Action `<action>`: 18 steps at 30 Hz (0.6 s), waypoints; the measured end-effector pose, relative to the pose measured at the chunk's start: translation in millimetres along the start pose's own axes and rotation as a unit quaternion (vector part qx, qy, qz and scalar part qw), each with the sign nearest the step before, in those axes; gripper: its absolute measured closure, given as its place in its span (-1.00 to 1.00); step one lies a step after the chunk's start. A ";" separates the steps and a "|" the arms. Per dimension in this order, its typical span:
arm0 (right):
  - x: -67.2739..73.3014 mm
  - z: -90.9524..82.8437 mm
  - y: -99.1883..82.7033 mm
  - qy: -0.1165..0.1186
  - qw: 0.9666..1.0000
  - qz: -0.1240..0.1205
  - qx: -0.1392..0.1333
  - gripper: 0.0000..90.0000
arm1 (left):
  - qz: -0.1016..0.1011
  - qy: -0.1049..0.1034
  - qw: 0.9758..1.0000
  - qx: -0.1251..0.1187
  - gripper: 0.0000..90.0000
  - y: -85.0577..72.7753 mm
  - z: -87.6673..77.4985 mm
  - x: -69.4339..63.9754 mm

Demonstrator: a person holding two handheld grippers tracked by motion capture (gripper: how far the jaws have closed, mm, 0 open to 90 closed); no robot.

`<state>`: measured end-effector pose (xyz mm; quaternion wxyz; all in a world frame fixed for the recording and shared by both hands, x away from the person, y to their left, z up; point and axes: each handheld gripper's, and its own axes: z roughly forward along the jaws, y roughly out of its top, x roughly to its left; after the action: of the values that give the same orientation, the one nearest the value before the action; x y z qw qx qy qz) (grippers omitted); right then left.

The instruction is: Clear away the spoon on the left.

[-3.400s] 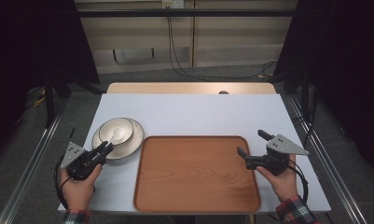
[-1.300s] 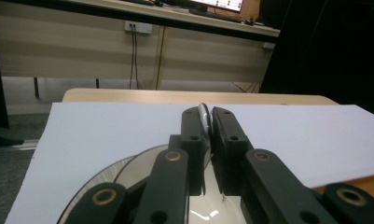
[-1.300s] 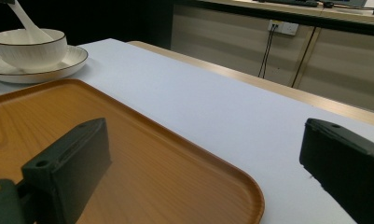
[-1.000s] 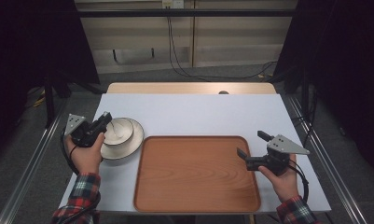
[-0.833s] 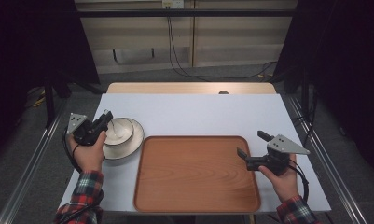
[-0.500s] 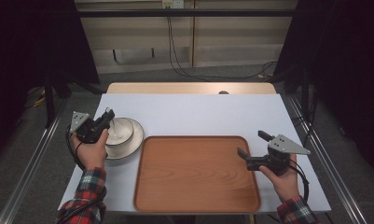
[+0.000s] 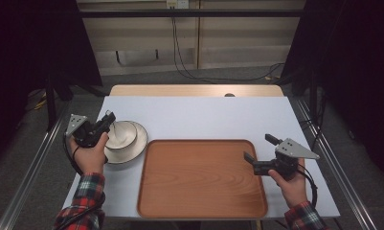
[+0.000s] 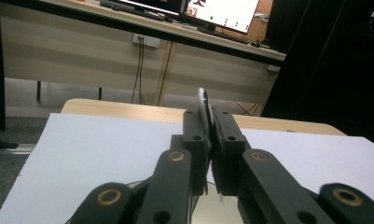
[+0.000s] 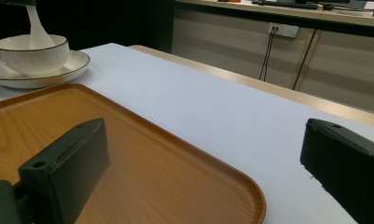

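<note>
The left gripper (image 7: 109, 118) pinches a white ceramic spoon's (image 9: 35, 29) handle, its long axis sloping down into the white bowl (image 7: 121, 134).

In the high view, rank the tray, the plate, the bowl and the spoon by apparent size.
1. Tray, by far the largest.
2. Plate.
3. Bowl, sitting on the plate.
4. Spoon, a thin handle clamped by the left gripper.

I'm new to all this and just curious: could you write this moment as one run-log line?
left gripper: shut on spoon handle, above bowl | bowl: on plate | right gripper: open, empty, over tray edge
</note>
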<state>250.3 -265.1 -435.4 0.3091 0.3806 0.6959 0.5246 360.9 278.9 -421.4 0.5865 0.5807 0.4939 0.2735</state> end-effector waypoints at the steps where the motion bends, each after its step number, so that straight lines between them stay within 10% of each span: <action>1: 0.4 0.2 0.0 -0.001 1.000 0.000 0.000 -0.98 | -0.001 -0.002 1.000 0.003 0.90 1.8 -1.6 0.5; 18: 0.3 1.4 -0.9 0.002 1.000 0.001 0.003 -1.00 | -0.019 -0.041 0.999 -0.009 0.90 29.2 -11.7 -8.0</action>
<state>251.0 -264.3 -436.7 0.3062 0.3811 0.6980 0.5233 355.0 281.7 -389.6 0.6166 0.5771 0.4775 0.2424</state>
